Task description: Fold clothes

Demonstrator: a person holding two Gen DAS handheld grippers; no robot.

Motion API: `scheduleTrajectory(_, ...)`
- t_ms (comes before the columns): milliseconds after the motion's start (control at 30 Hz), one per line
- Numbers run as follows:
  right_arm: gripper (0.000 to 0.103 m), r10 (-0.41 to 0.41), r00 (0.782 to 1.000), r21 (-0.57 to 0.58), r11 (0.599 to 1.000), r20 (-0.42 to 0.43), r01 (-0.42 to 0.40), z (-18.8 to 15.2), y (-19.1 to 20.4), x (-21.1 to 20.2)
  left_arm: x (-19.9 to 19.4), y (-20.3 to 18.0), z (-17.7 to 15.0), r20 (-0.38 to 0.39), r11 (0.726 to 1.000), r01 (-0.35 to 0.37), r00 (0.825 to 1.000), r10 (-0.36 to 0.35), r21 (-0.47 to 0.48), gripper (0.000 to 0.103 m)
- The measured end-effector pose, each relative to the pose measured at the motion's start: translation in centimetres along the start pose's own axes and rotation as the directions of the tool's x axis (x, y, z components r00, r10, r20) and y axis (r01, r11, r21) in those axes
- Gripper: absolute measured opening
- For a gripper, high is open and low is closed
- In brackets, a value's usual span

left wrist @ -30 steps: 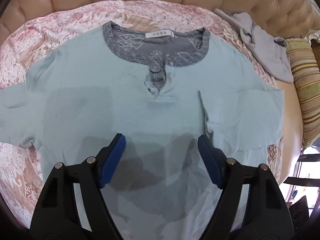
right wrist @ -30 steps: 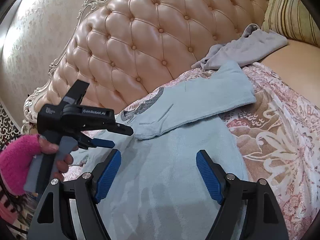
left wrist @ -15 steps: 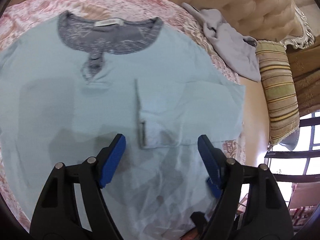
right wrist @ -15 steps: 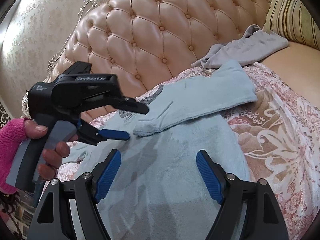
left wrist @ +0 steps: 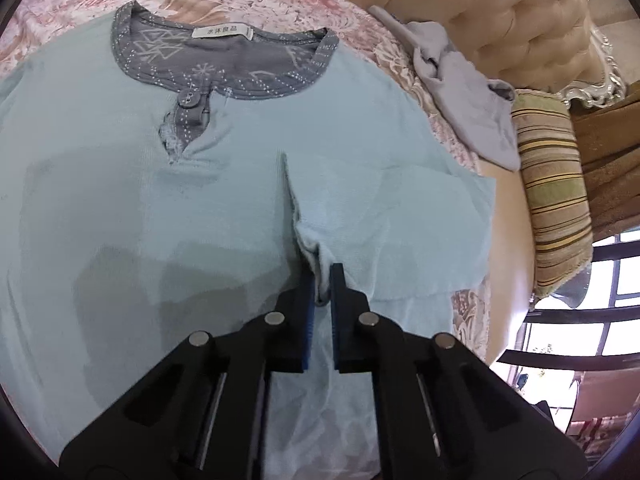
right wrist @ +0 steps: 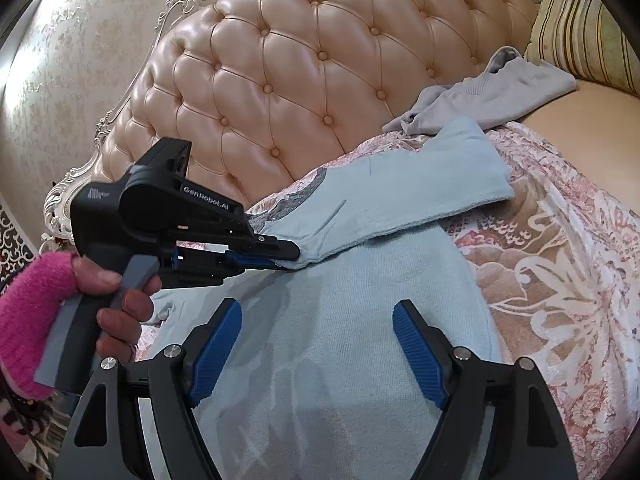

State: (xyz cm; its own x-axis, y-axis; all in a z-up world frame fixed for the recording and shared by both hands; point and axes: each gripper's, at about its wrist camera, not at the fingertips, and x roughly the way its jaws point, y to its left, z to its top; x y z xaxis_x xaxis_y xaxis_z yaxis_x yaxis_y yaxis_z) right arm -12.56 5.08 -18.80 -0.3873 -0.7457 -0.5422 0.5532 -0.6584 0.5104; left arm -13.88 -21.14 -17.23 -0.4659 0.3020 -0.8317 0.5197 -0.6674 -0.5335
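The pale blue knit long-sleeved shirt (left wrist: 224,208) with a grey patterned collar is lying flat, front up, on the pink floral brocade bedspread (right wrist: 560,264). The left claw (left wrist: 322,280) is pinching the cuff of the sleeve (left wrist: 384,220) that is folded across the chest, its blue pads closed on the soft ribbed edge. The right claw (right wrist: 318,344) is hanging wide open over the shirt's lower body, gripping nothing. Beyond the left claw, to its right, a crumpled grey garment (left wrist: 468,112) is resting against the tufted beige leather headboard (right wrist: 304,64), beside a striped cushion (left wrist: 552,208).
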Motion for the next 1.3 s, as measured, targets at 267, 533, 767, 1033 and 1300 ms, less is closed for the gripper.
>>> scheduleTrajectory(267,0.079,-0.049,0.998,0.016,0.999,0.049,0.048,0.5,0.1,-1.4,-1.8,-1.6,-0.2,0.097,0.991,-0.012,0.995,-0.001,0.131,0.007)
scheduleTrajectory(533,0.079,-0.453,0.89,-0.178,0.881,-0.049,0.438,3.6,-1.1,0.0,-4.1,-4.4,1.8,0.105,0.976,0.053,0.992,-0.077,0.211,0.007)
scheduleTrajectory(767,0.079,-0.551,0.832,-0.165,0.828,-0.06,0.537,5.1,-3.3,2.0,-7.3,-8.6,3.6,0.13,0.953,0.075,0.984,-0.118,0.293,0.007)
scheduleTrajectory(1033,0.079,-0.562,0.824,-0.207,0.817,-0.078,0.538,8.6,-2.1,5.4,-10.8,-9.5,5.0,0.176,0.944,0.08,0.974,-0.142,0.319,0.007)
scheduleTrajectory(1300,0.079,-0.542,0.834,-0.099,0.84,-0.102,0.533,10.4,-3.3,7.6,-13.3,-8.5,6.1,0.222,0.946,0.081,0.962,-0.156,0.313,0.007)
